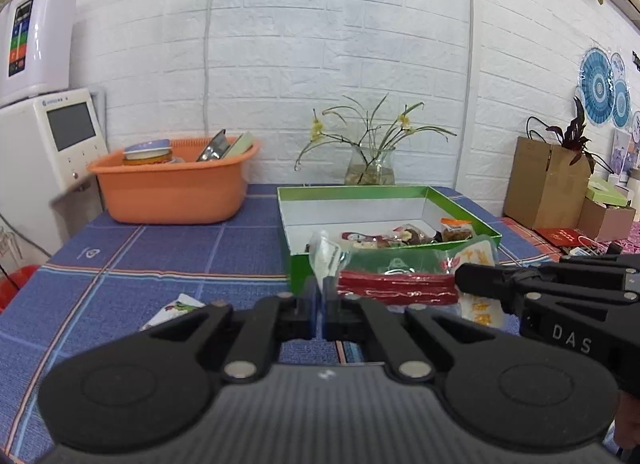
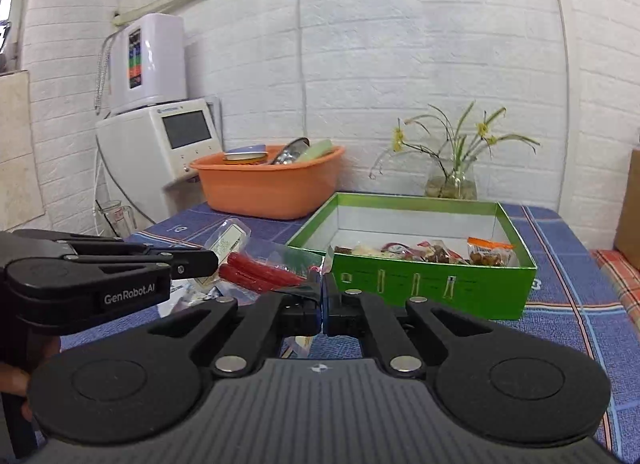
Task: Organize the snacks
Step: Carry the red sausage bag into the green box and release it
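Observation:
A clear snack packet with red sausage sticks (image 1: 396,284) is held above the blue tablecloth, just in front of the green box (image 1: 298,196). My left gripper (image 1: 320,296) is shut on the packet's left edge. My right gripper (image 2: 322,296) is shut on its right edge; the packet (image 2: 260,274) stretches between them. The green box (image 2: 420,282) holds several wrapped snacks (image 2: 424,250). In the left wrist view the right gripper (image 1: 460,276) enters from the right. In the right wrist view the left gripper (image 2: 214,260) enters from the left.
An orange basin (image 1: 168,192) with dishes stands at the back left beside a white appliance (image 1: 48,140). A glass vase with flowers (image 1: 370,168) stands behind the box. Another snack packet (image 1: 176,310) lies on the cloth at the left. Cardboard boxes (image 1: 544,188) stand at the right.

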A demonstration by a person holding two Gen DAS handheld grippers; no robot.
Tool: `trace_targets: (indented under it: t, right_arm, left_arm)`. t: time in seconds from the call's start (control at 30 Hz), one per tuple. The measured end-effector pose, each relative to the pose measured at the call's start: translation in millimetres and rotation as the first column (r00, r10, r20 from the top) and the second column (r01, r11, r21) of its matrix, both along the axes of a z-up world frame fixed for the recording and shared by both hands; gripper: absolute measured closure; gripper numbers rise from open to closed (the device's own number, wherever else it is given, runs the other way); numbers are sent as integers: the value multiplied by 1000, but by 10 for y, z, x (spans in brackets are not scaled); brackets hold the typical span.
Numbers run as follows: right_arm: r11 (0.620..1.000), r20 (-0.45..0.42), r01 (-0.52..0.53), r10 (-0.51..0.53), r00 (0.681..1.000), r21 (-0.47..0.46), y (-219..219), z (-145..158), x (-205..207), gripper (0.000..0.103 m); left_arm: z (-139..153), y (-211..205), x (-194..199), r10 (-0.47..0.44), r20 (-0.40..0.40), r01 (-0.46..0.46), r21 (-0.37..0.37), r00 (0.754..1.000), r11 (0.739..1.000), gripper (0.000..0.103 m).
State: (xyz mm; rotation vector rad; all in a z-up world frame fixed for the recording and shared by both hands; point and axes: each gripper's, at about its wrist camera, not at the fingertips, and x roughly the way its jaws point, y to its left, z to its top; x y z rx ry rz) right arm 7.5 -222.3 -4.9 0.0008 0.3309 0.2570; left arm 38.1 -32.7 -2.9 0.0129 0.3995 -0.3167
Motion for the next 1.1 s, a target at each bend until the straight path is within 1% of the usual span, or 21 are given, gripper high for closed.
trace_targets:
  t: [0.07,0.17,0.3,0.47,0.57,0.67,0.77,0.87,1.03,1.1]
  right_arm:
    - [1000,-13,11,-11,1000,5,-28,-11,62,102]
    - [1000,-4,18,-18,1000,-9,-46,7,120,102]
    - [1000,30,28,-28,999,-10,-131,86,219,101]
    - [998,87,16,-21,996,60,-362,128,373,101]
    - [997,93,39,-46,995,71,-473,142,554,101]
    - [994,77,67,-74,994,91,-607,180,793,101]
    - [989,53,77,-84,995,126,-741,196,997,100]
    - [989,17,79,-82,996,128,-827,154,1185,100]
    - [985,-48,92,-86,995,149,-953,-74,1375,100]
    - [982,-61,96,-87,994,161,-989,-170,1406,100]
  left_arm:
    - [-9,-48,68,1,-10,-1,2,1000,1000,103]
    - [-1,-154,129,-3,8,3,47,1000,999,103]
    - [104,-220,265,-14,27,14,35,1000,999,103]
    - [234,-381,469,-26,60,23,39,998,999,103]
    - [268,-502,671,-46,61,43,50,997,998,103]
    - [261,-638,895,-58,54,55,62,997,997,103]
    - [201,-763,1111,-55,39,53,64,998,997,103]
    - [89,-864,1310,-44,22,42,63,999,997,103]
    - [-188,-988,1544,-30,-31,32,58,999,998,103]
    - [-270,-1032,1584,-18,-35,20,68,999,997,103]
